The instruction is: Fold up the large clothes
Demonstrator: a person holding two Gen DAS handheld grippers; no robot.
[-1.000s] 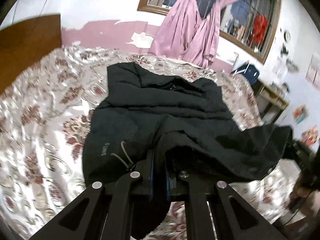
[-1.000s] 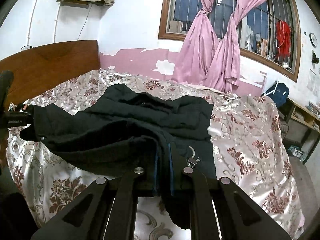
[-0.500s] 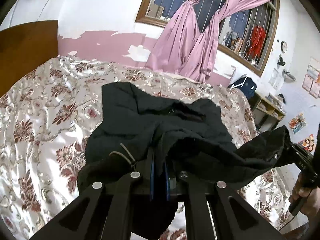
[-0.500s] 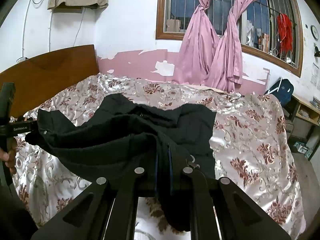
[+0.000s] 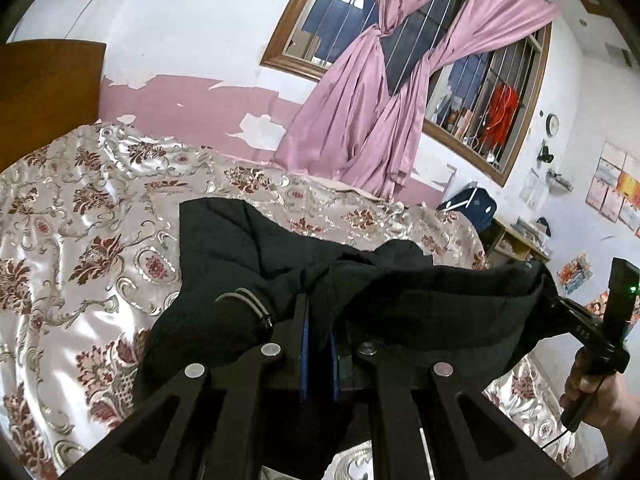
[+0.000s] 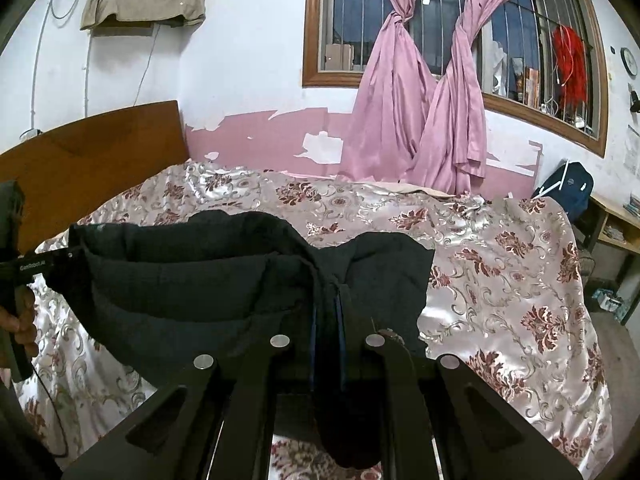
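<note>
A large black garment lies partly on the floral bedspread, its near edge lifted and stretched between both grippers. My left gripper is shut on the near left corner of the black garment. My right gripper is shut on the near right corner of the garment. The right gripper also shows at the right of the left wrist view, and the left gripper at the left of the right wrist view. The garment's far part rests on the bed.
A wooden headboard stands at the bed's left. Pink curtains hang at a barred window behind the bed. A blue backpack and a shelf stand to the right of the bed.
Both grippers have risen with the garment's near edge and carried it toward the far side; more of the garment hangs off the bed between them.
</note>
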